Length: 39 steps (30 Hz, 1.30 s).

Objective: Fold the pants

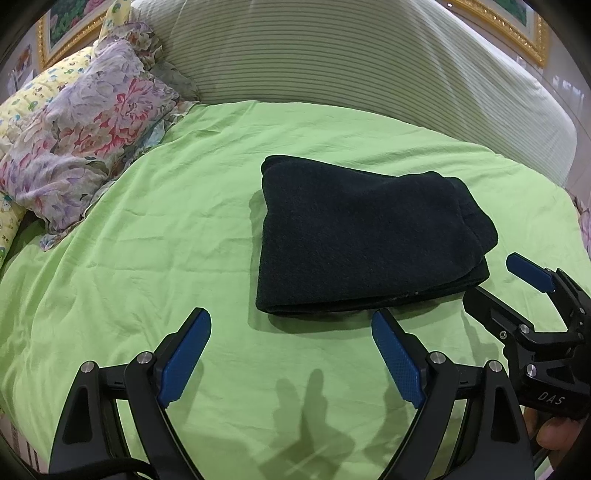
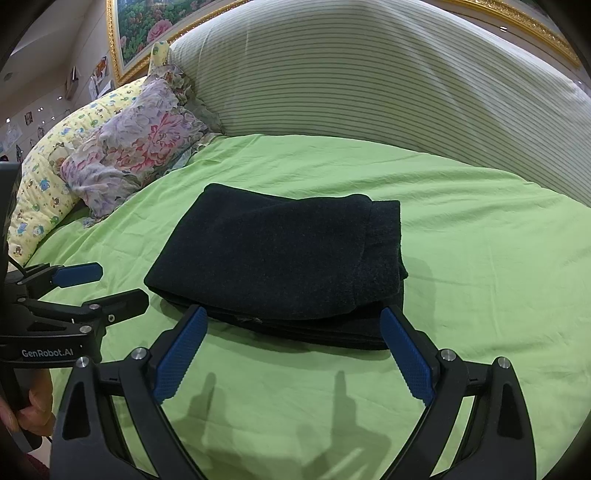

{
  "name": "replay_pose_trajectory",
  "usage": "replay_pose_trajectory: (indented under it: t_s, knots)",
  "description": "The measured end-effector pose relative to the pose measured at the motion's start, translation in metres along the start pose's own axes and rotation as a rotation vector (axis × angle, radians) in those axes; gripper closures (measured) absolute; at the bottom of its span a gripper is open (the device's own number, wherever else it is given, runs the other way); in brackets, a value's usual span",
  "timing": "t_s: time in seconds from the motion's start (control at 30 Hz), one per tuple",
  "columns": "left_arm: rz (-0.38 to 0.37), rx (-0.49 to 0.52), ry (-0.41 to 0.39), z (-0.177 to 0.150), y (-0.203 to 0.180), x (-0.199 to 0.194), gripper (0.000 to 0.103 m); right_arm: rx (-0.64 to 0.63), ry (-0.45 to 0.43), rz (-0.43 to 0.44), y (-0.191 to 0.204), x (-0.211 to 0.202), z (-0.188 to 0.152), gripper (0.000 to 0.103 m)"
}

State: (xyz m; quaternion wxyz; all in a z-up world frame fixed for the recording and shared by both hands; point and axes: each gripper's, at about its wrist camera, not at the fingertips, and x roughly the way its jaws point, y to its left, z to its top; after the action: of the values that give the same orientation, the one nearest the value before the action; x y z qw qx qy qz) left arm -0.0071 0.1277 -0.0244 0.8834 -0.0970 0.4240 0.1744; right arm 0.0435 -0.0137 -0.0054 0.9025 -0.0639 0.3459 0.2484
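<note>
The dark navy pants (image 1: 365,240) lie folded into a thick rectangle on the green bedsheet (image 1: 166,229). In the right wrist view the pants (image 2: 280,258) sit just beyond the fingertips. My left gripper (image 1: 291,325) is open and empty, a little short of the bundle's near edge. My right gripper (image 2: 293,321) is open and empty, its fingertips at the bundle's near edge. The right gripper also shows in the left wrist view (image 1: 495,284), open, next to the bundle's right corner. The left gripper shows in the right wrist view (image 2: 118,284), open, left of the bundle.
A floral pillow (image 1: 81,140) and a yellow patterned pillow (image 2: 48,184) lie at the back left. A striped padded headboard (image 1: 351,62) curves behind the bed. Gold-framed pictures (image 2: 147,26) hang on the wall.
</note>
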Motion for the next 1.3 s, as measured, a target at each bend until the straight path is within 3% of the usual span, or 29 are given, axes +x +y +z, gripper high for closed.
replay_pose_trajectory:
  t_s: [1.3]
  knots:
    - [-0.015, 0.000, 0.002, 0.010, -0.004, -0.005, 0.014, 0.030, -0.036, -0.027, -0.015, -0.007, 0.014, 0.008]
